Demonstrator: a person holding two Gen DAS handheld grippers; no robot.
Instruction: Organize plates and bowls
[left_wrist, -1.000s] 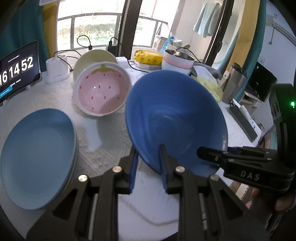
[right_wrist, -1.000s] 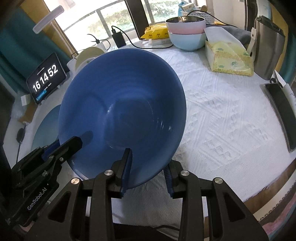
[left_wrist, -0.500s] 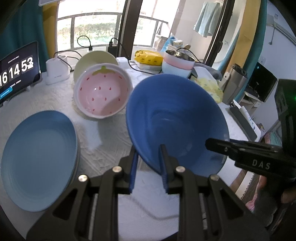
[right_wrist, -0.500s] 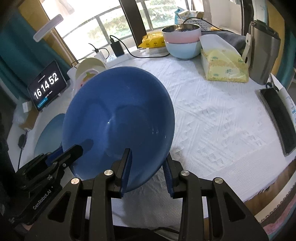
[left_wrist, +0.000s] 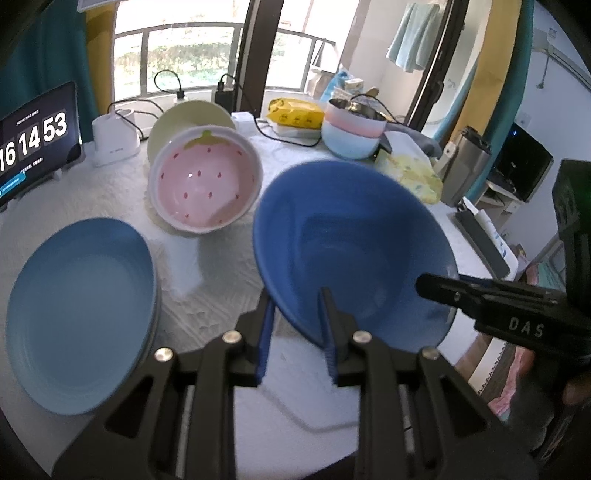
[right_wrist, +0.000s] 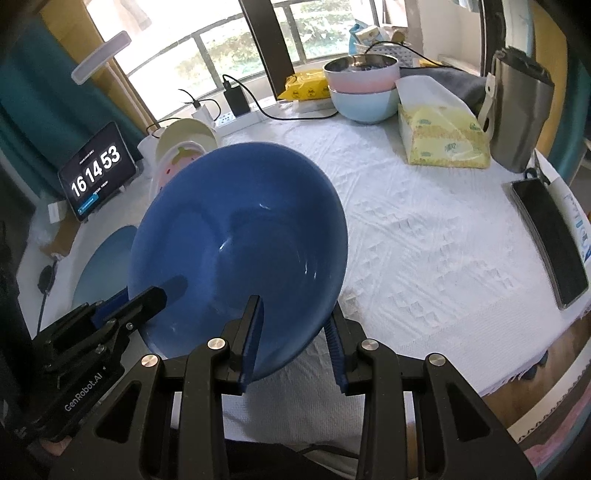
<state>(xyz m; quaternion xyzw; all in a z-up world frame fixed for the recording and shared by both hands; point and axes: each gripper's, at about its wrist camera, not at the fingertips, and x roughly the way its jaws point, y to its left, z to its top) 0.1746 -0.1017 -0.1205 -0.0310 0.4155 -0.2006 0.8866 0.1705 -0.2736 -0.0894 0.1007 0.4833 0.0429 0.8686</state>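
A deep blue bowl (left_wrist: 351, 251) (right_wrist: 240, 240) hangs tilted above the white tablecloth, held by both grippers at its near rim. My left gripper (left_wrist: 295, 295) (right_wrist: 147, 295) has the rim between its pads, which still touch it while the jaws are opening. My right gripper (right_wrist: 293, 314) (left_wrist: 439, 286) is shut on the rim, one finger inside the bowl and one under it. A stack of light blue plates (left_wrist: 81, 314) (right_wrist: 107, 266) lies to the left. A pink strawberry bowl (left_wrist: 205, 192) leans on a cream plate (left_wrist: 188, 114) behind.
Stacked pastel bowls (right_wrist: 364, 92) with a steel one on top stand at the back. A yellow tissue pack (right_wrist: 443, 144), a steel flask (right_wrist: 517, 110) and a black phone (right_wrist: 546, 240) sit on the right. A clock tablet (left_wrist: 33, 140) and cables are at the back left.
The blue bowl has shifted a little away from both cameras and looks smaller. In the left wrist view the right gripper slid slightly to the right. The left jaws' gap looks slightly wider.
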